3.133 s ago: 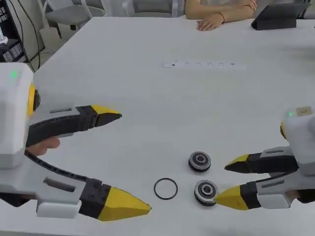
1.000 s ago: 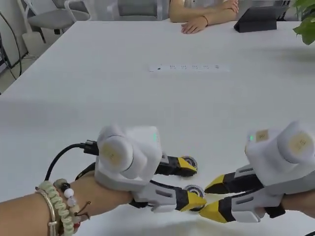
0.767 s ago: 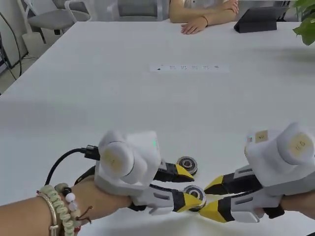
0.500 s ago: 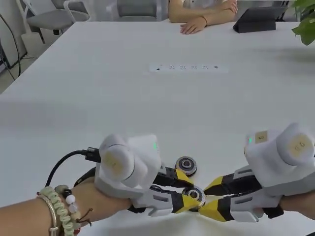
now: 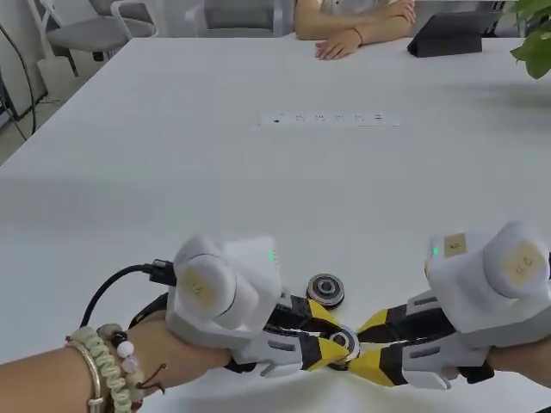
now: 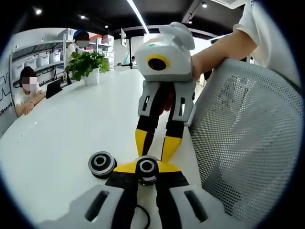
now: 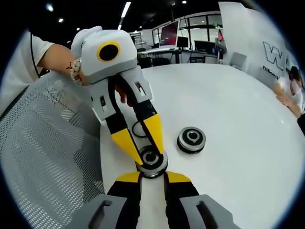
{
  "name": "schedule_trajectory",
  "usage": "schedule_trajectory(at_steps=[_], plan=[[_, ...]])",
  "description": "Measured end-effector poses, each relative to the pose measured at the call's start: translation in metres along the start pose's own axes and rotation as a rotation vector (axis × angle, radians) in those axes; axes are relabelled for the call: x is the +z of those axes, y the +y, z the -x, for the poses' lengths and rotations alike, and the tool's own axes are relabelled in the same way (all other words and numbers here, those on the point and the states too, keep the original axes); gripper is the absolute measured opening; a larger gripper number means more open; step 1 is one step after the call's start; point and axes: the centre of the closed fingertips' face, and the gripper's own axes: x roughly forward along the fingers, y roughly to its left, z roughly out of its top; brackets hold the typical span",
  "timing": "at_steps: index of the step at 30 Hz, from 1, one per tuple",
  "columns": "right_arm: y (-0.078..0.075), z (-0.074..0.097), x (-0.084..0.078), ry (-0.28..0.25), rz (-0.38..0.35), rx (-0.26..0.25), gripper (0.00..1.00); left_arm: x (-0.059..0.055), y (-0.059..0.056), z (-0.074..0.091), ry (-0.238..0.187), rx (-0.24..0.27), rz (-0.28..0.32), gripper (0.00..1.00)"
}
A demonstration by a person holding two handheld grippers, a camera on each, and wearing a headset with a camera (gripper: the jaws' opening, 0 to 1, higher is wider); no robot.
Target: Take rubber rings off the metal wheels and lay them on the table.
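Two metal wheels with black rubber rims lie near the front edge of the white table [image 5: 215, 172]. My left gripper [image 5: 331, 335] is shut on the nearer wheel [image 5: 344, 342], its yellow tips pressed on both sides of the wheel [image 6: 146, 167]. My right gripper [image 5: 363, 342] comes in from the opposite side. Its jaws stand narrowly open, with the tips at the same wheel's [image 7: 152, 161] rim. The second wheel [image 5: 325, 290] lies free just beyond [image 6: 102, 163] [image 7: 191, 139]. A loose black rubber ring [image 6: 141, 217] lies on the table under my left gripper.
A white power strip [image 5: 331, 119] lies mid-table. At the far edge, a person's hands [image 5: 344, 39] rest beside a dark tablet [image 5: 452, 34]. A plant [image 5: 534, 34] stands at the far right, and a mesh chair back [image 6: 243, 143] is close behind me.
Both grippers came together at the nearer wheel. My left gripper closed onto it, and the right gripper's tips moved in to its rim and narrowed.
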Motion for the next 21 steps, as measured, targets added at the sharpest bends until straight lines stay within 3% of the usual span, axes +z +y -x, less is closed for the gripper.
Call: schedule_trajectory(at_steps=[6, 13, 16, 19, 21], plan=[[-0.0004, 0.0025, -0.0024, 0.010, 0.015, 0.002, 0.09, 0.0005, 0.0001, -0.0004, -0.009, 0.000, 0.005, 0.08], [-0.0036, 0.0034, -0.0031, 0.004, -0.024, -0.007, 0.01, 0.0016, -0.0002, -0.0013, -0.011, -0.001, 0.016, 0.08], [-0.0049, 0.0036, -0.0031, -0.005, -0.076, -0.007, 0.00, 0.0019, -0.0002, -0.0017, -0.010, 0.000, 0.014, 0.08], [-0.0062, 0.0035, -0.0042, -0.009, -0.180, -0.003, 0.00, 0.0022, -0.0006, -0.0021, -0.011, 0.000, 0.013, 0.08], [-0.0082, 0.0039, -0.0045, -0.014, -0.189, -0.003, 0.00, 0.0025, -0.0008, -0.0024, -0.010, 0.000, 0.011, 0.08]])
